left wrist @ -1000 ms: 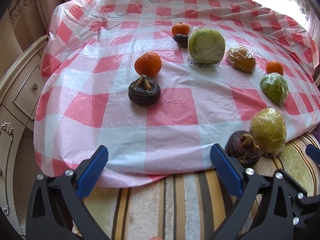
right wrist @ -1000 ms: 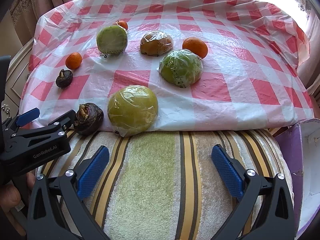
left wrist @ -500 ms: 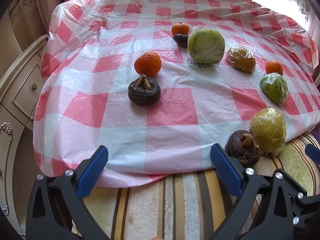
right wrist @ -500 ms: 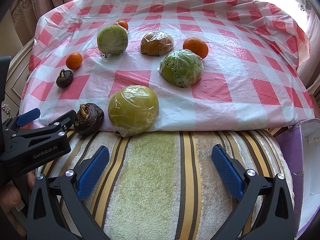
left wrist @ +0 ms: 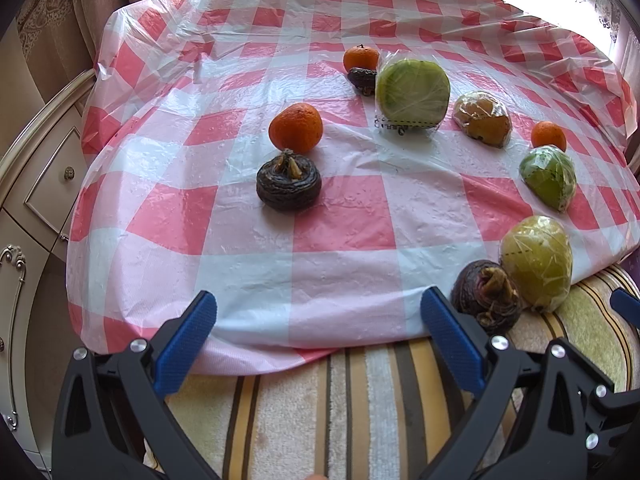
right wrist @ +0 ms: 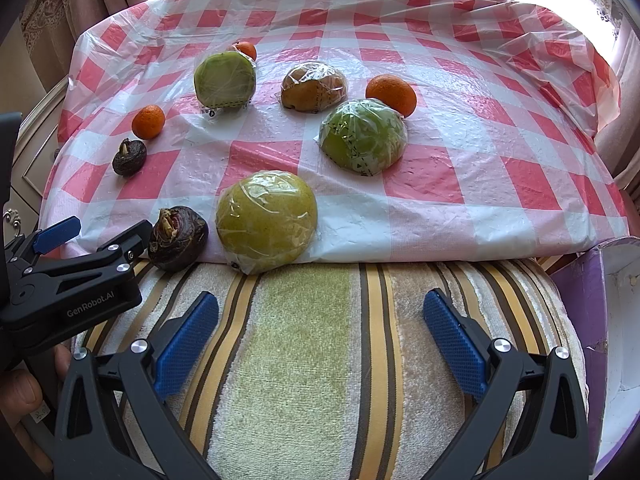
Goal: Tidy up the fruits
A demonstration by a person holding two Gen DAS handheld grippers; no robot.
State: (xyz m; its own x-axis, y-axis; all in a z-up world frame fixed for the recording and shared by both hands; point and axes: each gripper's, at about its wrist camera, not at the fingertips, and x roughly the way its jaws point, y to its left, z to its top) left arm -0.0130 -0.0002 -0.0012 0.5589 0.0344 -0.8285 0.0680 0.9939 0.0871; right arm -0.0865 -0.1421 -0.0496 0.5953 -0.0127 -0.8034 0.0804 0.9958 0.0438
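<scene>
Fruits lie on a red-and-white checked plastic cloth. A tangerine sits behind a dark water chestnut. Another tangerine and a dark chestnut sit by a wrapped green half fruit. A wrapped brown fruit, a tangerine, a wrapped green fruit, a wrapped yellow fruit and a dark chestnut show in the right wrist view. My left gripper is open and empty at the cloth's near edge. My right gripper is open and empty over the striped towel.
A striped towel covers the near edge. A white cabinet with drawers stands at the left. A purple-and-white box stands at the right. Curtains hang behind.
</scene>
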